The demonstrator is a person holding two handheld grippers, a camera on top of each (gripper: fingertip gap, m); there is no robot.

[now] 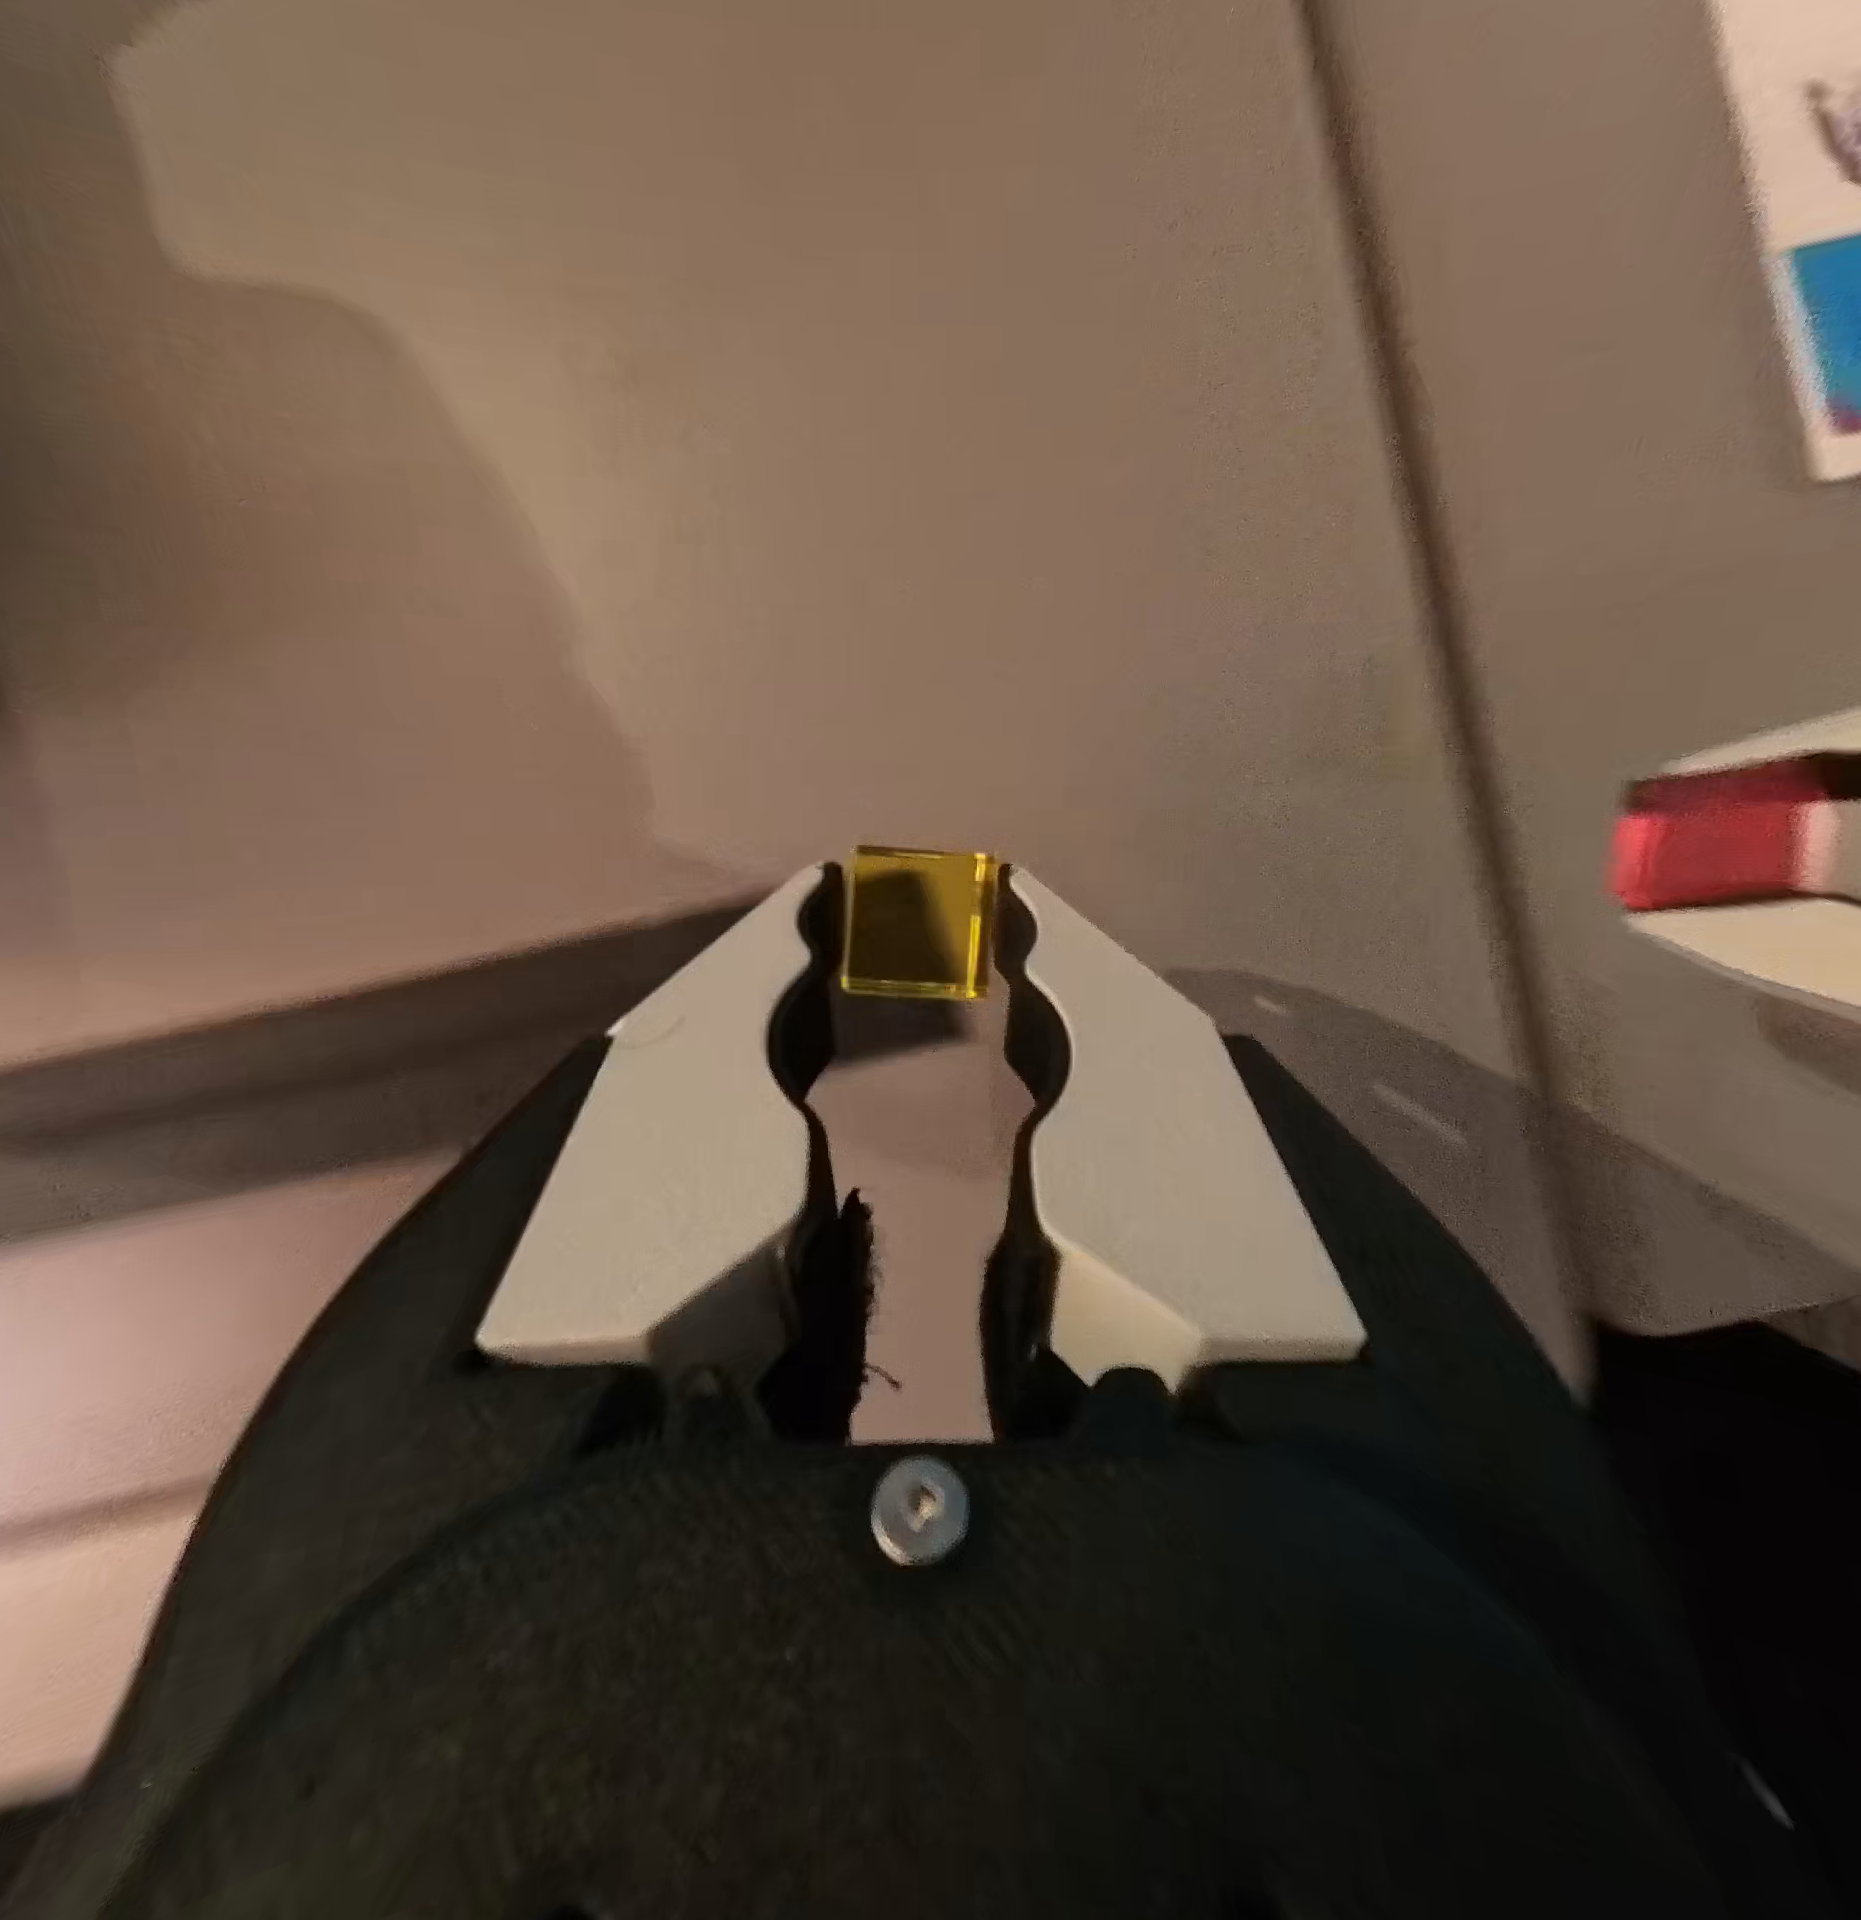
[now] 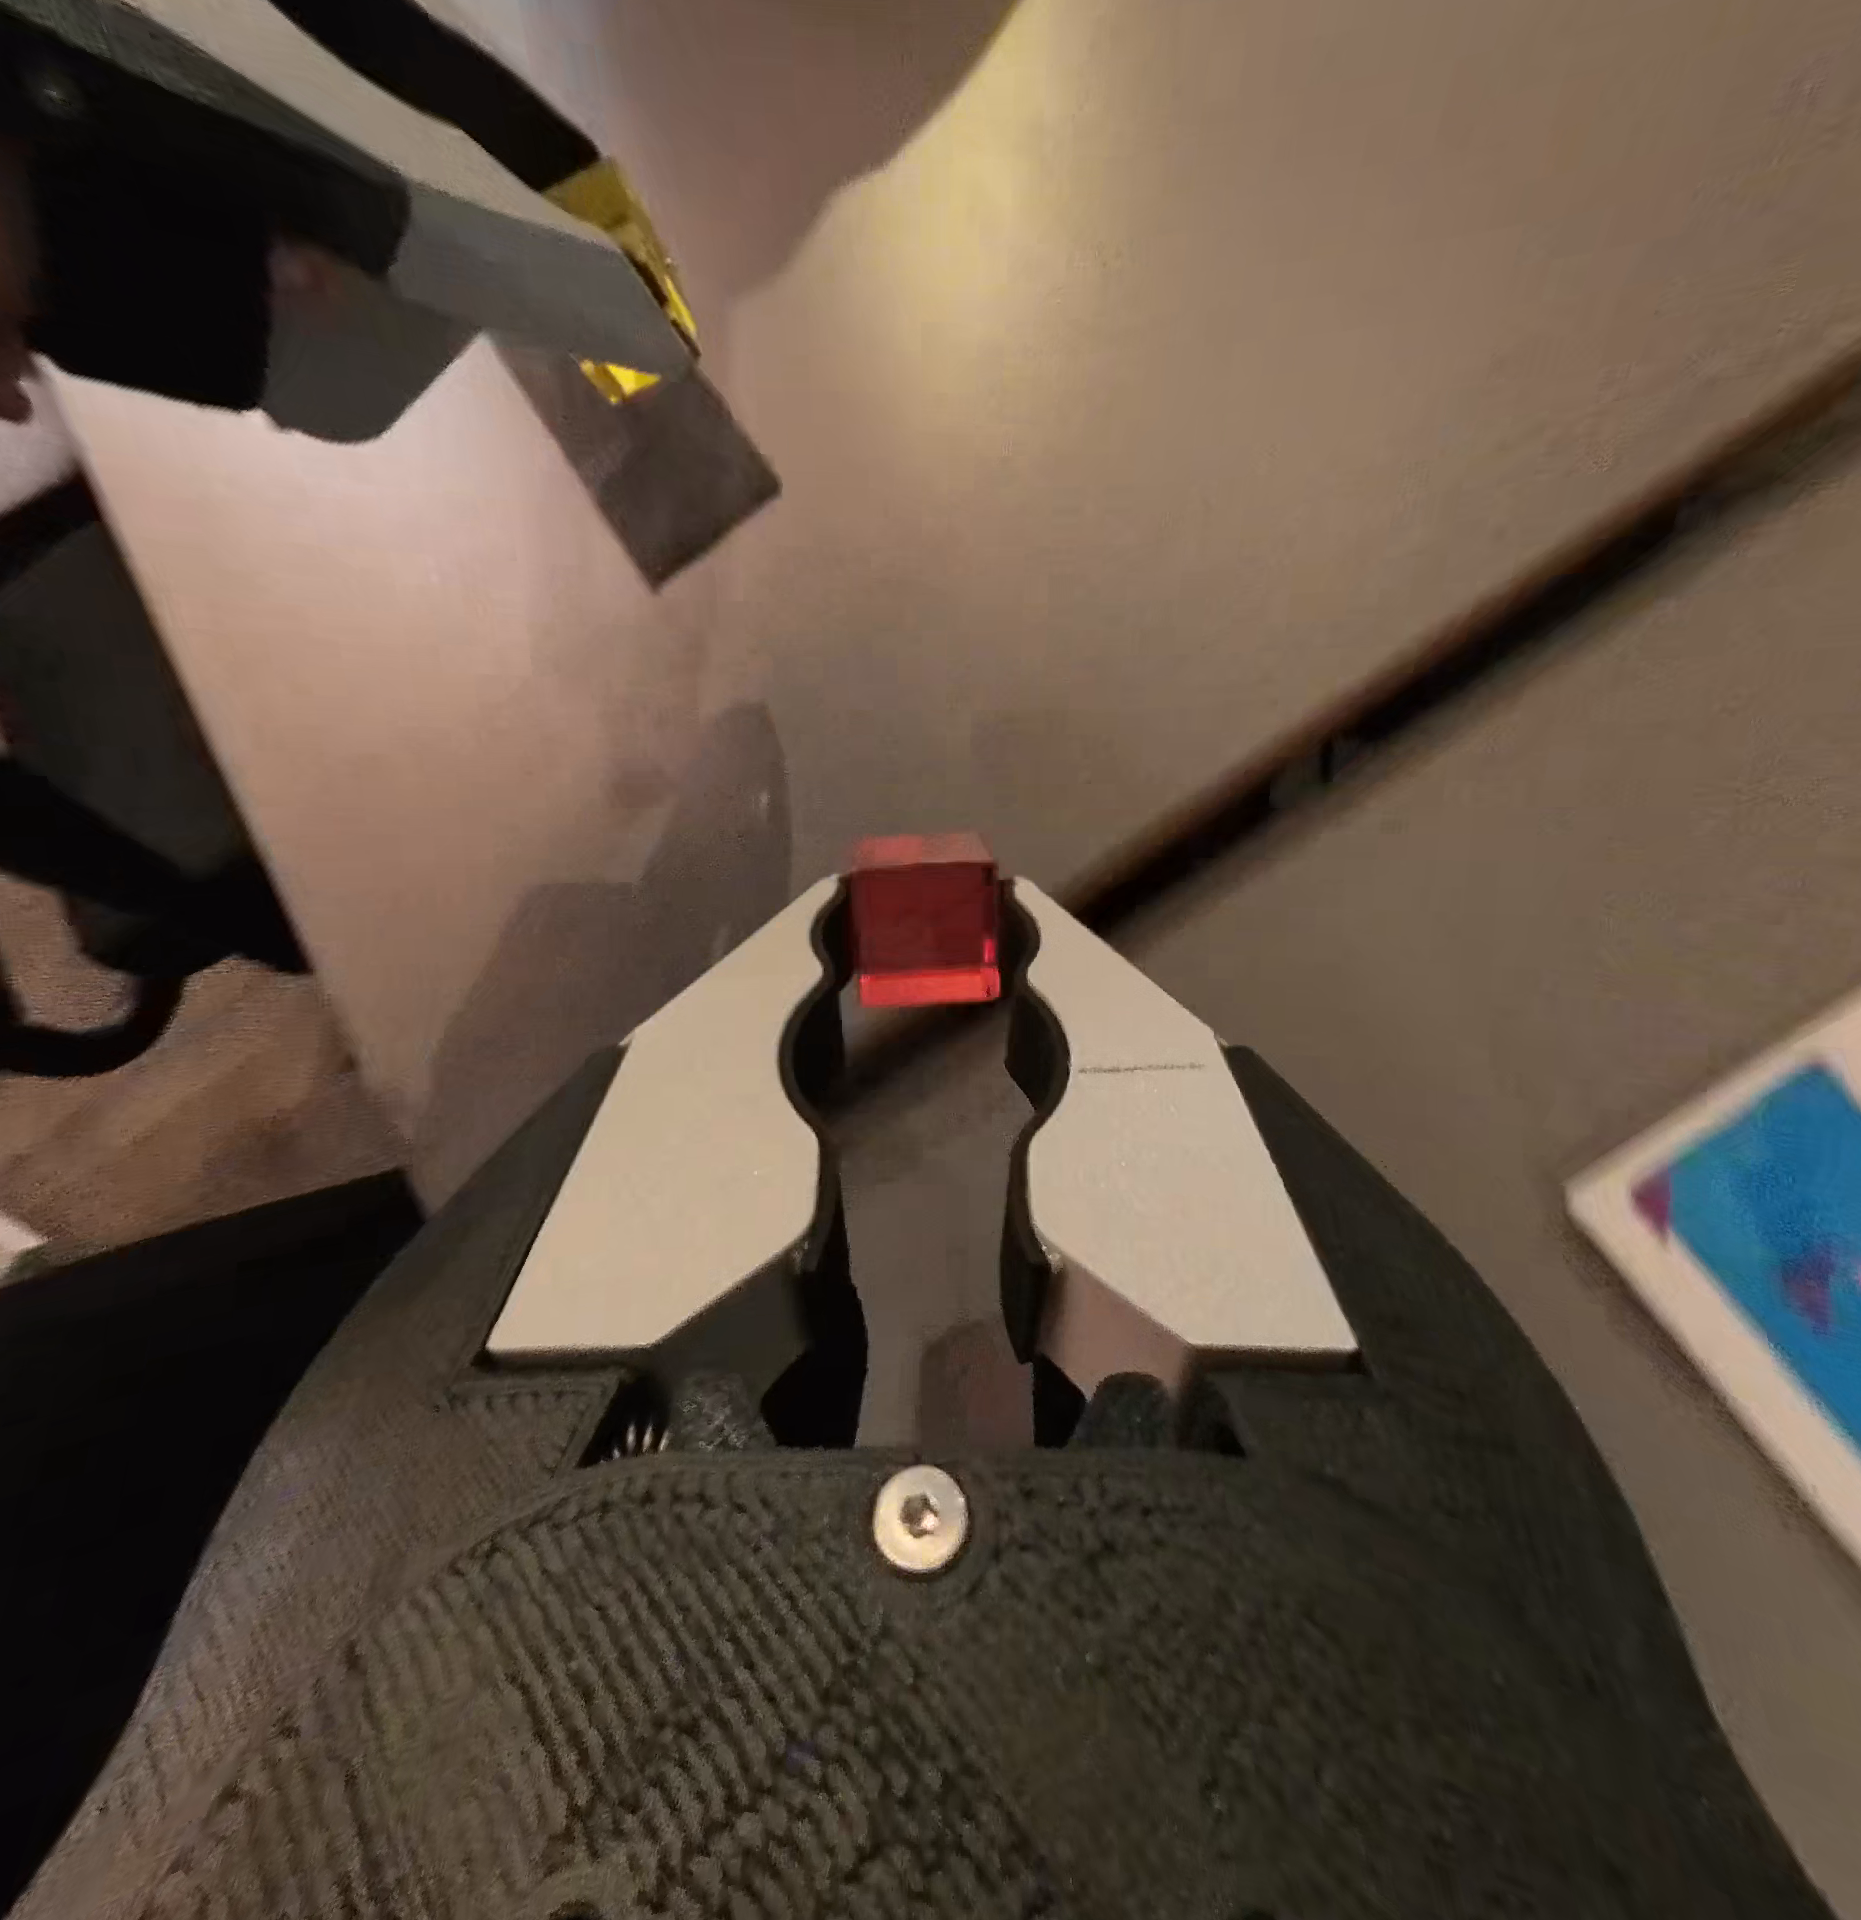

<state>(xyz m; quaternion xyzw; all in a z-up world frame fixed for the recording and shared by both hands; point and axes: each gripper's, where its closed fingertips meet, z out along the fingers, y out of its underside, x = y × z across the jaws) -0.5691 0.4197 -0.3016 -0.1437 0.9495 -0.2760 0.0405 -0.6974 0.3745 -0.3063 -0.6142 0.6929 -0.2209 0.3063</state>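
Small translucent yellow plastic cube: clamped at the very fingertips of the left gripper, one pale finger pad against each side face, cube lifted clear of the grey tabletop. Held that far forward, most of the cube's front and underside stay exposed, probably so it can be set down or fitted to something without the fingers fouling.

Small translucent red plastic cube: same arrangement in the right gripper, fingers pressed on its two flanks, held at the tips, also off the surface.

The right wrist view catches the left gripper at upper left, its yellow cube showing at the finger ends; the two grippers are near each other but apart, cubes not touching.

Surroundings: a white card with a blue printed patch lies flat on the table to the right. Dark seam crosses the tabletop. Much motion blur.
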